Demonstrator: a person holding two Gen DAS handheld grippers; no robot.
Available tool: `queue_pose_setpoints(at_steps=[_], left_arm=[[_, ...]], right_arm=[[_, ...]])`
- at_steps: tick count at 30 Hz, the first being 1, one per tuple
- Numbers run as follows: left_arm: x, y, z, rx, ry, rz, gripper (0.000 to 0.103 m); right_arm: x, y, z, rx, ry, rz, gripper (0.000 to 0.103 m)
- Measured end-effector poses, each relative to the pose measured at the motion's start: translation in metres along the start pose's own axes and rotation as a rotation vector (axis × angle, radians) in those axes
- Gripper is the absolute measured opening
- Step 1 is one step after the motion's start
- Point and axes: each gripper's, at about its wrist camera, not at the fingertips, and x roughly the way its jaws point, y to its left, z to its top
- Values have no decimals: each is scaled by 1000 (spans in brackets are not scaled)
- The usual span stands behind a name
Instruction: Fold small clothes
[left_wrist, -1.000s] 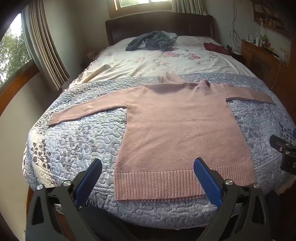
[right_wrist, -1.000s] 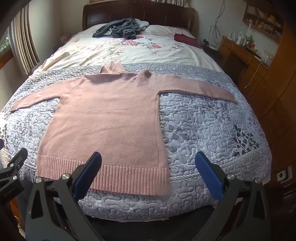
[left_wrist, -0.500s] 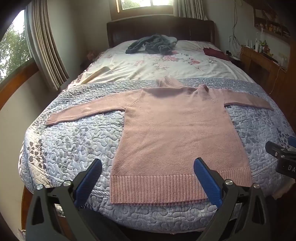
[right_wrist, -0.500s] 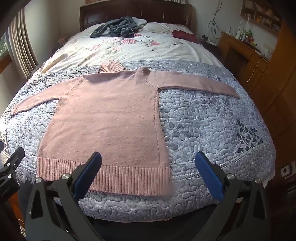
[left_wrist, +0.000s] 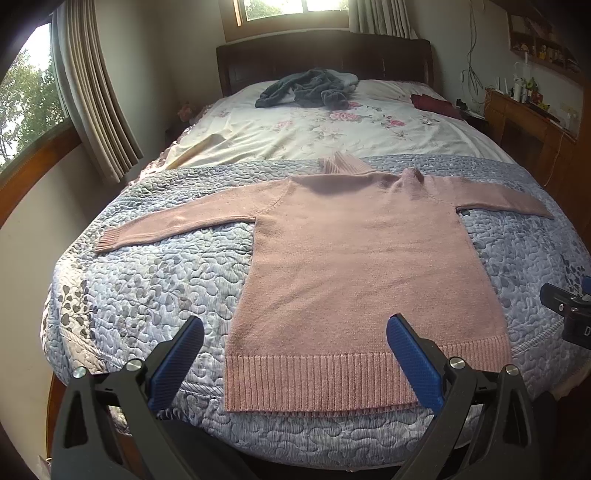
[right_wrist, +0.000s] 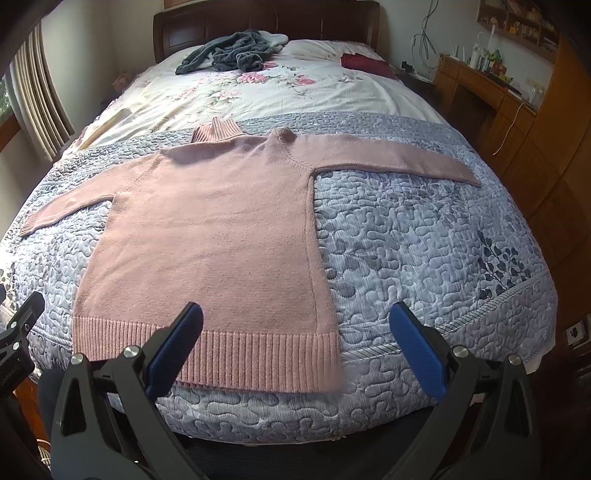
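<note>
pink sweater (left_wrist: 354, 266) flat on quilt (left_wrist: 155, 280), grey clothes (left_wrist: 306, 88) beyond

Pink knit sweater (left_wrist: 354, 258), spread flat, sleeves outstretched, unfolded

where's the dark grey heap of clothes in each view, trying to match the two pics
Left wrist view: the dark grey heap of clothes lies top centre, at the head of the bed, far beyond the pink sweater.
Right wrist view: the heap sits top left of centre, same spot on the bed.
Shared landmark: the dark wooden headboard right behind it.
</note>
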Motion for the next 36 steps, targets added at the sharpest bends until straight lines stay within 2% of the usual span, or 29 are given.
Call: queue_pose_setpoints(at_steps=[36], left_arm=[[6,5,-3,-12,-4,8,99]], right_arm=[[7,0,0,-2,-5,10,100]])
